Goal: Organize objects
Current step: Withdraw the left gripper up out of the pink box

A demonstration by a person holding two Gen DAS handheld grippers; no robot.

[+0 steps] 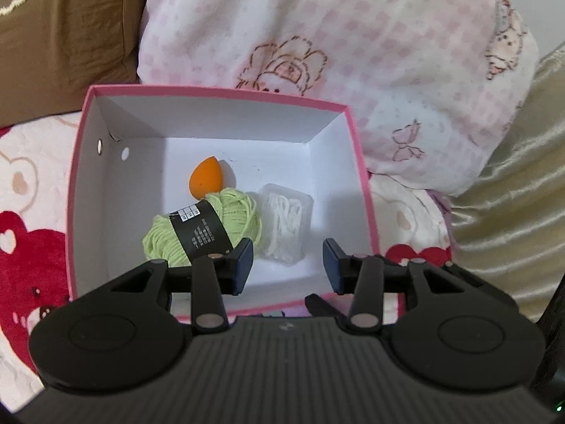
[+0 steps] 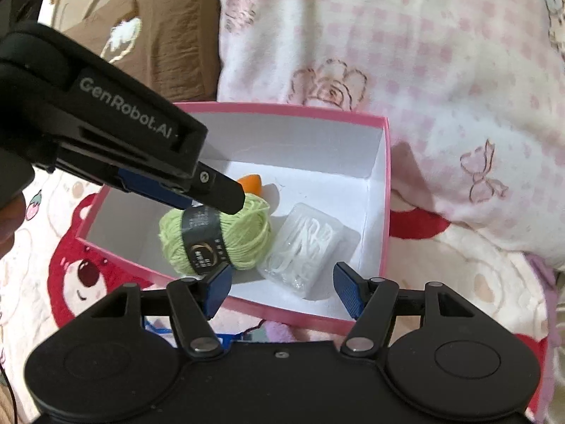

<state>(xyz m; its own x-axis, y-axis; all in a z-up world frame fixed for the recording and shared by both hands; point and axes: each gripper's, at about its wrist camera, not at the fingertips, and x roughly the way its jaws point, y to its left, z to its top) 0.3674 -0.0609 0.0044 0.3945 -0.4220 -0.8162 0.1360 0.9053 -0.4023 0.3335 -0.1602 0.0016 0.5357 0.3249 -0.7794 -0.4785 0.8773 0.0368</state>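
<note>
Green yarn [image 1: 204, 226] lies boxed — below left tool [image 1: 287, 268].

Bear-print blanket [image 1: 31, 212] carries pink box [image 1: 76, 212], pink-checked bundle [image 1: 370, 53], brown cushion [image 1: 70, 35].

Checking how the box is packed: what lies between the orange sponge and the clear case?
The green yarn sits between the sponge and the case, touching both; the left wrist view shows it best.
</note>
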